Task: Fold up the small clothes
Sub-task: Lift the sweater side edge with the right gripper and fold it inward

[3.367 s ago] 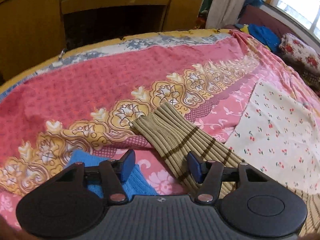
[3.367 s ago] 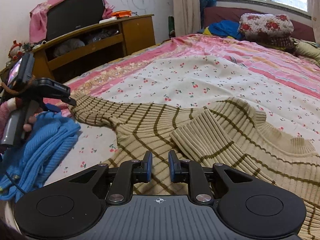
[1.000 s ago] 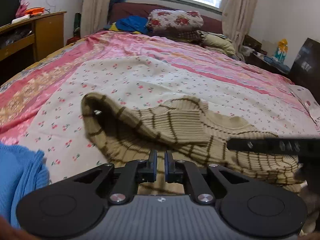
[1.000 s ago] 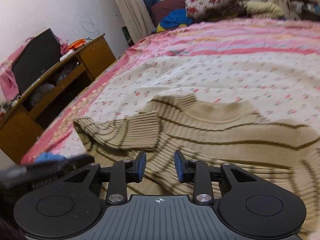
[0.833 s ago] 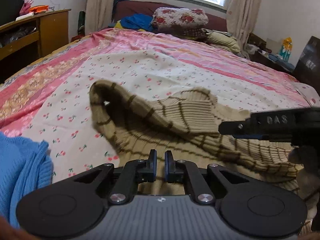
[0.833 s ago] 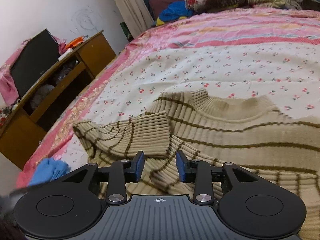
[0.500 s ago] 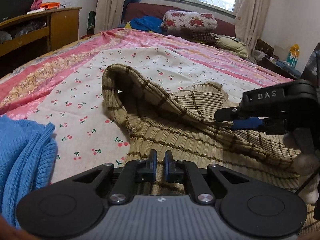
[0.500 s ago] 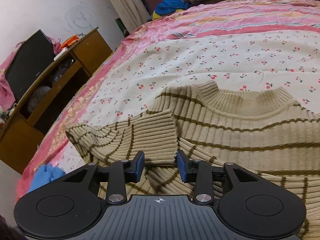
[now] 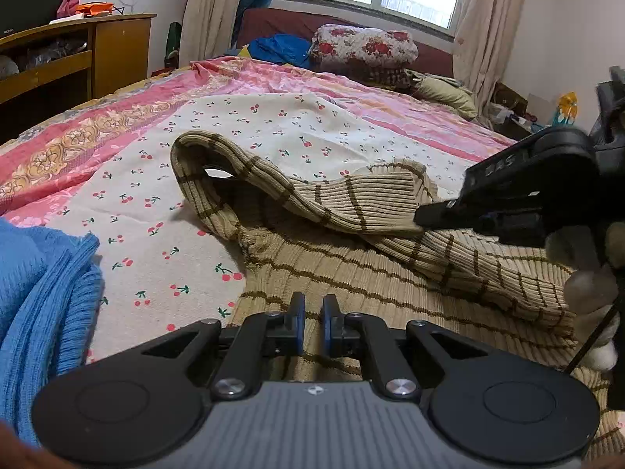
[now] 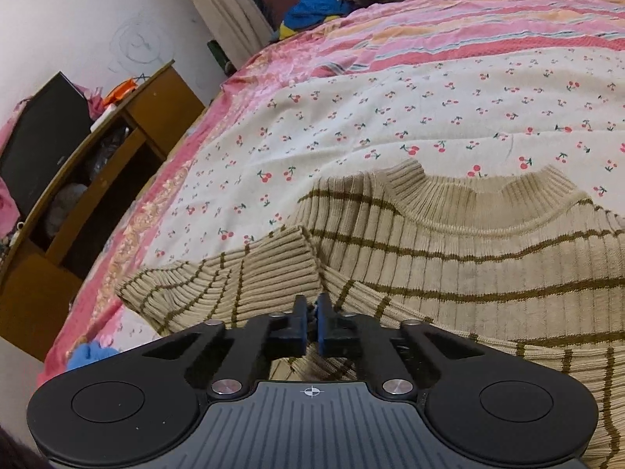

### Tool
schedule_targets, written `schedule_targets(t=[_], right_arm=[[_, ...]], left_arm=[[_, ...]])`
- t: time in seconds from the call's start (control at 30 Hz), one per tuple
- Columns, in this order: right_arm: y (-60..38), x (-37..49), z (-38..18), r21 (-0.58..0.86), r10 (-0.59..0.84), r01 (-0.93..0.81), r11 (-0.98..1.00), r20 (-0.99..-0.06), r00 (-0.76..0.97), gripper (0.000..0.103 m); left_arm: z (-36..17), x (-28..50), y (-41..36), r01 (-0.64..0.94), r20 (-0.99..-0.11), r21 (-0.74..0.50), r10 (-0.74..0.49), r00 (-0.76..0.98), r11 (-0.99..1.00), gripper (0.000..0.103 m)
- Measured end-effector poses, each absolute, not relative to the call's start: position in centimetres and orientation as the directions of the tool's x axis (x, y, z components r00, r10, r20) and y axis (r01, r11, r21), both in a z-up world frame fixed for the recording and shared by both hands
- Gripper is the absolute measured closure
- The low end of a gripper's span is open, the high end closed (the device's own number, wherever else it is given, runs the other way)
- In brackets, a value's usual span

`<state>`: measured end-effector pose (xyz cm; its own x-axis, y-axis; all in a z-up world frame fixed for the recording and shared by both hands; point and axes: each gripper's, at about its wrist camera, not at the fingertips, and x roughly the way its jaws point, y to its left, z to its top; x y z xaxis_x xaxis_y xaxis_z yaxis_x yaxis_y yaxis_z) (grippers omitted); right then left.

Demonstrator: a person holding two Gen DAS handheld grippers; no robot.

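Observation:
A beige ribbed sweater (image 9: 351, 273) with brown stripes lies on the cherry-print bedsheet (image 9: 254, 117), one sleeve (image 9: 273, 187) folded over its body. My left gripper (image 9: 311, 308) is nearly shut just above the sweater's lower part; whether it pinches cloth is hidden. My right gripper (image 10: 308, 308) is shut on the sweater's sleeve cuff (image 10: 269, 269), below the collar (image 10: 488, 211). It also shows in the left wrist view (image 9: 508, 207), at the sleeve's end.
A blue knit garment (image 9: 39, 293) lies at the left. A wooden cabinet (image 10: 78, 179) stands beside the bed. Pillows (image 9: 363, 43) and blue clothes (image 9: 277, 49) lie at the bed's far end under the window.
My right gripper has closed on the sleeve cuff. My left gripper has dropped lower and closer to the sweater, staying nearly shut.

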<state>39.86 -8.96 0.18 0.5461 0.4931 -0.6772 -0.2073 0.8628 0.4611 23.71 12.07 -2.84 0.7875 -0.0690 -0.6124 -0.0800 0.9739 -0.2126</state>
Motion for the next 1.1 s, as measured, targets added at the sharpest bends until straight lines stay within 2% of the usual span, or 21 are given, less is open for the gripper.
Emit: schedule_targets(t=[0.27, 0.6, 0.7, 0.8, 0.9, 0.97, 1.1], right_arm=[[-11.1, 39.2, 4.4, 0.512, 0.535, -0.235, 0.826, -0.581, 0.613, 0.102], [-17.1, 36.1, 7.4, 0.47, 0.459, -0.194, 0.861, -0.556, 0.693, 0.102], [-19.9, 34.0, 8.0, 0.428, 0.402, -0.165, 0.888, -0.553, 0.729, 0.102], [-22.9, 32.2, 7.9, 0.362, 0.304, -0.101, 0.927, -0.563, 0.768, 0.102], [-24.5, 32.0, 5.9, 0.288, 0.221, -0.036, 0.957, -0.643, 0.734, 0.102], [-24.9, 31.9, 4.5, 0.245, 0.156, 0.019, 0.969, -0.674, 0.722, 0.098], [-24.7, 30.9, 4.3, 0.203, 0.107, 0.032, 0.979, -0.638, 0.762, 0.094]], left_arm=[[-2.6, 23.5, 12.4, -0.09, -0.59, -0.217, -0.057, 0.806, 0.972, 0.085], [-2.3, 23.0, 12.8, -0.075, -0.568, -0.246, -0.081, 0.819, 0.966, 0.082], [-2.0, 22.7, 13.1, -0.071, -0.551, -0.263, -0.089, 0.83, 0.962, 0.08], [-1.9, 22.6, 13.1, -0.068, -0.542, -0.265, -0.091, 0.835, 0.962, 0.071], [-2.1, 22.9, 12.6, -0.064, -0.558, -0.24, -0.084, 0.826, 0.969, 0.07], [-2.3, 23.0, 12.2, -0.063, -0.569, -0.216, -0.074, 0.819, 0.974, 0.07], [-2.6, 23.2, 11.4, -0.058, -0.58, -0.164, -0.049, 0.813, 0.985, 0.07]])
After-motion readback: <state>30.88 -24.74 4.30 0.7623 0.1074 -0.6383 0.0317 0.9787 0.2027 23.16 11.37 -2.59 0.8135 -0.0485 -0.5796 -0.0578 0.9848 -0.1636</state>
